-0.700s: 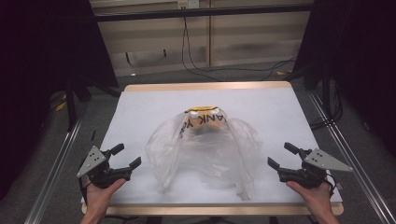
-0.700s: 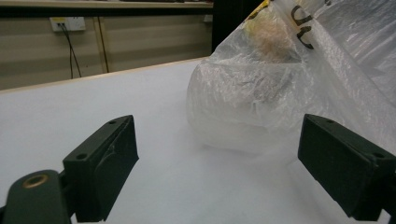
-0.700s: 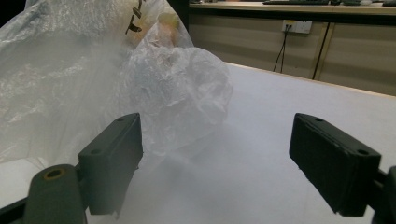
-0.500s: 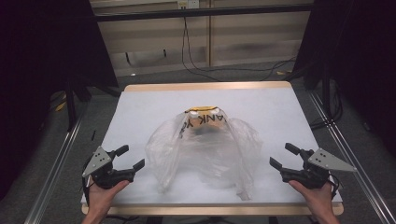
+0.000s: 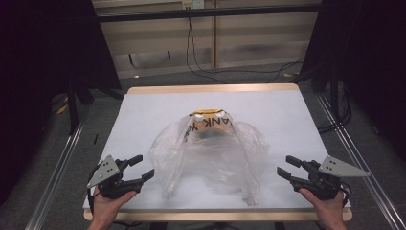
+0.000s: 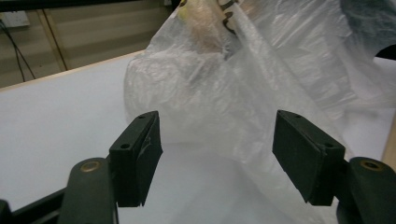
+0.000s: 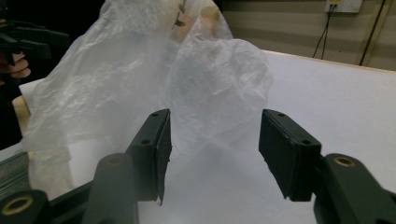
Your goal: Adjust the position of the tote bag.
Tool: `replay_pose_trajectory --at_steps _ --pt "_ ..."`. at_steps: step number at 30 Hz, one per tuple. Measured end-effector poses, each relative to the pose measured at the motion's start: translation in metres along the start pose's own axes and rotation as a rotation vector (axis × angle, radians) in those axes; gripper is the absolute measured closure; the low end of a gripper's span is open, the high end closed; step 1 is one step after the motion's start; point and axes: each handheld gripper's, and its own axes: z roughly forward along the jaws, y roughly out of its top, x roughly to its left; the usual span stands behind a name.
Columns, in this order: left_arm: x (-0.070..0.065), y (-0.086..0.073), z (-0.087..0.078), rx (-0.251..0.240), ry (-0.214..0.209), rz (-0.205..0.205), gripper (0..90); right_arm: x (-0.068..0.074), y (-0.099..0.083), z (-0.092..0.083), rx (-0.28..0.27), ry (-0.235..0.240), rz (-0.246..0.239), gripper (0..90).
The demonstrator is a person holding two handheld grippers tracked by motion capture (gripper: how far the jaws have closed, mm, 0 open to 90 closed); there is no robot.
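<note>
Bag position: the clear plastic bag (image 5: pixel 210 158) lies at the middle of the white surface (image 5: pixel 143 115), between the two tools and apart from both.
Bag axis: its long axis runs near to far; the bunched end with the printed lettering points far, and the loose flattened end spreads toward the near edge.
Bag contents: a tan and yellow item (image 5: pixel 208 122) sits inside at the far end; through the film it is hard to identify, possibly a packaged food item.
Lettering: black characters show partly; folds cut off the rest.
Left tool (image 5: pixel 136 167): held at the near left, jaws apart with nothing between them, aimed toward the bag.
Right tool (image 5: pixel 286 166): held at the near right, jaws apart with nothing between them, aimed toward the bag.
Left gripper view: the bag's upper part is cut off at the frame top.
</note>
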Motion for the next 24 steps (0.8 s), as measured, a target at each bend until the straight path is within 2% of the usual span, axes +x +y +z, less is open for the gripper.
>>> replay_pose_trajectory --at_steps 2,4,5,8,10,12,13,14,16,19,21,24 --pt "-0.006 0.001 -0.003 -0.003 -0.021 -0.012 35.4 0.008 0.000 0.000 0.025 0.029 -0.018 46.1" --pt "-0.010 0.003 -0.007 0.004 -0.039 -0.011 36.2 0.010 0.000 0.000 0.028 0.033 -0.022 47.3" --pt "-0.012 0.003 -0.007 -0.001 -0.043 -0.012 38.1 0.014 -0.001 0.001 0.038 0.061 -0.024 48.6" --pt "-0.019 0.003 -0.011 0.000 -0.046 -0.004 39.7 0.019 -0.001 0.005 0.058 0.085 -0.036 51.0" --pt "-0.024 0.003 -0.012 -0.002 -0.073 -0.013 39.7 0.021 -0.001 0.005 0.063 0.089 -0.039 52.0" --pt "-0.027 0.003 -0.012 0.013 -0.083 0.004 41.1 0.025 -0.001 0.006 0.075 0.113 -0.047 52.1" --pt "-0.030 0.003 -0.011 0.030 -0.101 0.002 42.2 0.029 -0.002 0.005 0.076 0.136 -0.046 51.6" --pt "-0.030 0.003 -0.011 0.030 -0.101 0.002 43.3 0.029 -0.002 0.005 0.076 0.136 -0.046 51.6" --pt "-0.033 0.002 -0.006 0.057 -0.148 0.010 43.9 0.037 -0.003 0.001 0.082 0.158 -0.056 51.3" --pt "-0.040 0.002 -0.002 0.077 -0.171 0.030 44.4 0.046 -0.005 -0.003 0.087 0.196 -0.059 51.5" --pt "-0.042 0.001 0.001 0.082 -0.181 0.037 44.4 0.048 -0.005 -0.003 0.090 0.206 -0.063 51.8" --pt "-0.041 -0.001 0.005 0.106 -0.193 0.045 44.8 0.056 -0.005 0.004 0.126 0.254 -0.076 54.5"
